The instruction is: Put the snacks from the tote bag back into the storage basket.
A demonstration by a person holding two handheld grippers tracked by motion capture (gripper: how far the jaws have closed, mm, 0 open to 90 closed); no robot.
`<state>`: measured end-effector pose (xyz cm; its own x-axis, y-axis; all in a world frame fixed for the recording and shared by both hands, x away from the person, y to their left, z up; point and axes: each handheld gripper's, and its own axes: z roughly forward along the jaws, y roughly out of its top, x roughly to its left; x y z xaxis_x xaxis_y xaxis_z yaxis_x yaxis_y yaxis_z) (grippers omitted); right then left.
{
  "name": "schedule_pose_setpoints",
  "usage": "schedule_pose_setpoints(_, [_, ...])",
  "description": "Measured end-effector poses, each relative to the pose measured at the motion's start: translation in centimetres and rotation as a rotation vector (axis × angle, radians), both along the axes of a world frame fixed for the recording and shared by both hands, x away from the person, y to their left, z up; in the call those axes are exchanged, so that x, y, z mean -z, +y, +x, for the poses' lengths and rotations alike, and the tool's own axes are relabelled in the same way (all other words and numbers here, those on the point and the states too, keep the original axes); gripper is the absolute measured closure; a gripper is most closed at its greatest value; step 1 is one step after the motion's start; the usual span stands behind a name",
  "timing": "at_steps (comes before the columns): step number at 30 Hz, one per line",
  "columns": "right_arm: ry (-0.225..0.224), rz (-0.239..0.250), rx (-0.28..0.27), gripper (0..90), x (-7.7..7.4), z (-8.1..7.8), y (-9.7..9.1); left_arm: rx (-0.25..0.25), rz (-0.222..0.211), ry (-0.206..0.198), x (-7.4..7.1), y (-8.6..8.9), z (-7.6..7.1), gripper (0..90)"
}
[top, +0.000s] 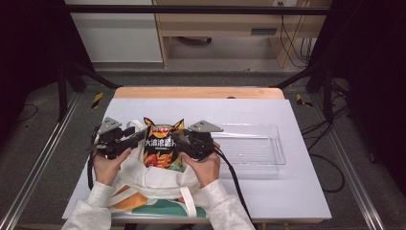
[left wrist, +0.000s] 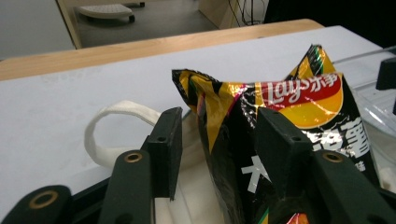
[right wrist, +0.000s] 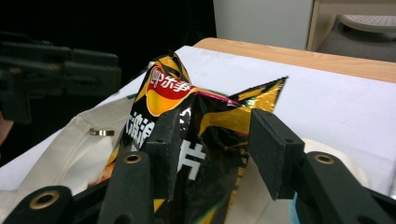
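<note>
A black and orange chip bag (top: pixel 163 146) stands upright in the mouth of a white canvas tote bag (top: pixel 153 184) at the near middle of the table. My left gripper (top: pixel 139 136) straddles the chip bag's left edge. In the left gripper view one jaw lies against the chip bag (left wrist: pixel 299 102) and the other stands a little apart, so the left gripper (left wrist: pixel 217 135) is open. My right gripper (top: pixel 184 139) straddles the right edge. In the right gripper view the chip bag (right wrist: pixel 168 88) lies between the jaws with a thin gap at one pad, so the right gripper (right wrist: pixel 215 135) is open.
A clear plastic tray (top: pixel 253 143) lies on the white table just right of the right hand. A tote handle loop (left wrist: pixel 116 112) lies on the table beside the left gripper. The table's wooden far edge (top: pixel 198 92) is behind.
</note>
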<state>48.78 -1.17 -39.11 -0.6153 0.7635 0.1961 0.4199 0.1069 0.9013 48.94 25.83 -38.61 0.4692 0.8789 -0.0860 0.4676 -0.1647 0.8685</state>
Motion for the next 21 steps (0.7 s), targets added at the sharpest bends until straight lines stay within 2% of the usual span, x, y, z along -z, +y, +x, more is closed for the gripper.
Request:
schedule_pose_setpoints(4, [0.01, -0.003, -0.004, 53.8, 0.3, 0.3, 0.8, 0.001, 0.02, 0.014, 0.5, -0.2, 0.1, 53.1])
schedule_pose_setpoints(11, [0.024, -0.025, -0.01, 54.6, 0.5, 1.1, 2.7, 0.011, 0.027, 0.04, 1.1, -0.3, 0.3, 57.3])
schedule_pose_setpoints(13, [0.038, -0.059, -0.016, 62.2, 0.7, 1.2, 3.4, 0.01, 0.024, 0.044, 1.1, -0.4, 0.3, 57.3])
schedule_pose_setpoints(19, [0.055, -0.098, -0.005, 85.6, 0.7, 1.2, 3.3, 0.006, 0.009, 0.042, 1.1, -0.2, 0.3, 57.0])
schedule_pose_setpoints(21, [0.062, -0.1, -0.004, 86.8, 0.6, 1.1, 3.2, 0.006, 0.007, 0.043, 1.0, -0.2, 0.3, 56.6])
